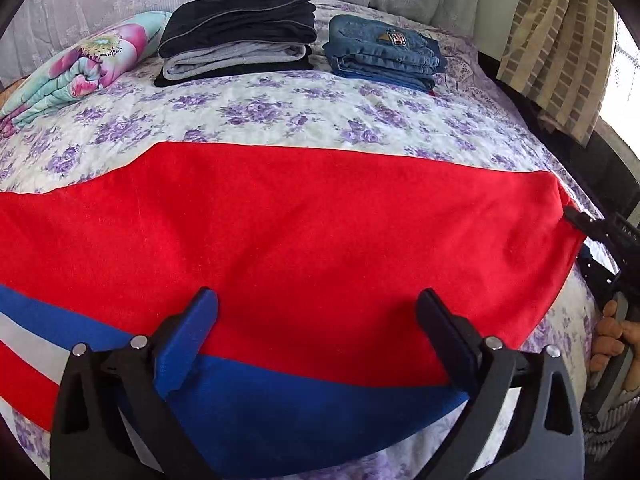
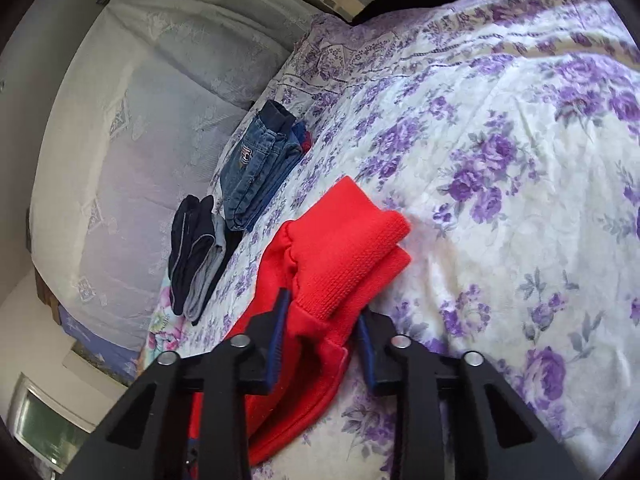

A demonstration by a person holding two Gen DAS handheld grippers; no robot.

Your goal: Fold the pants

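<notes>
Pants lengthwise-folded, cross folds still to do.

The red pants (image 1: 304, 232) lie flat across the bed (image 1: 280, 116), legs seemingly stacked; my left hand-held gripper (image 1: 316, 320) hovers wide apart over the blue side stripe, gripping nothing, while my right hand-held gripper (image 2: 324, 320) pinches the cuffs. Folded dark clothes (image 1: 240, 32), jeans (image 1: 384, 52) and a quilt (image 1: 80, 72) sit well apart; nothing blocks me.

Bright daylight, soft shadows, sharp centre, strong fisheye warp, dark corners.
</notes>
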